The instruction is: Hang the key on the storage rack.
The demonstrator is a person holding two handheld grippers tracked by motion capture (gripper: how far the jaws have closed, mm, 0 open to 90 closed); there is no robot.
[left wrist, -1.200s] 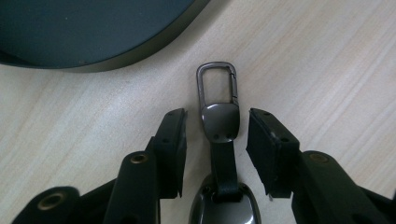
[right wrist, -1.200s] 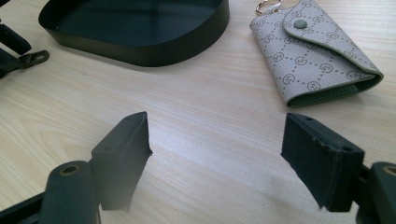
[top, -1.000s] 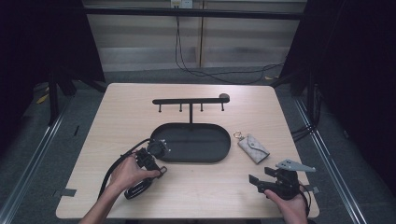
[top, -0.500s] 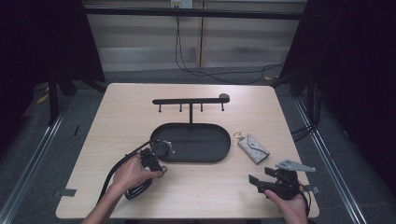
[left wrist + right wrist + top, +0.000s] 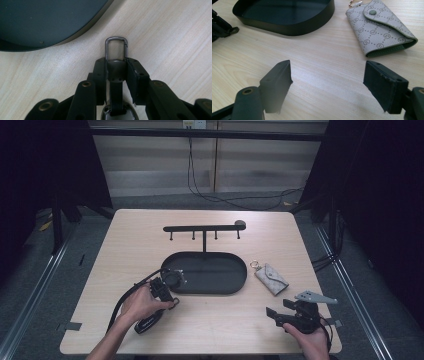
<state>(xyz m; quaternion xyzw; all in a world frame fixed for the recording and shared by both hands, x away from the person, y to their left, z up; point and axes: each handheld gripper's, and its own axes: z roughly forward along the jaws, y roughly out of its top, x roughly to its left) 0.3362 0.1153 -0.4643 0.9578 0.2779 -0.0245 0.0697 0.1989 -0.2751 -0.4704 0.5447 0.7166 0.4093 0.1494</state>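
Observation:
My left gripper [image 5: 170,301] lies by the near left rim of the black oval tray [image 5: 239,282]. In the left gripper view the left gripper [image 5: 117,67] is shut on a keychain clasp [image 5: 116,45], a grey metal loop on a black strap that lies flat on the wood. The tray's rim [image 5: 75,37] curves past at the upper left. My right gripper [image 5: 277,309] rests near the table's front right corner. In the right gripper view the right gripper [image 5: 328,75] is open over bare wood. A grey patterned key pouch [image 5: 382,30] lies ahead to the right.
The key pouch [image 5: 270,278] with its ring lies right of the tray. A black rack with several hooks [image 5: 204,228] stands behind the tray. The light wooden table [image 5: 220,330] drops off close behind both hands. A cable trails from the left gripper.
The left hand has shifted slightly toward the tray's rim. The right gripper has kept still.

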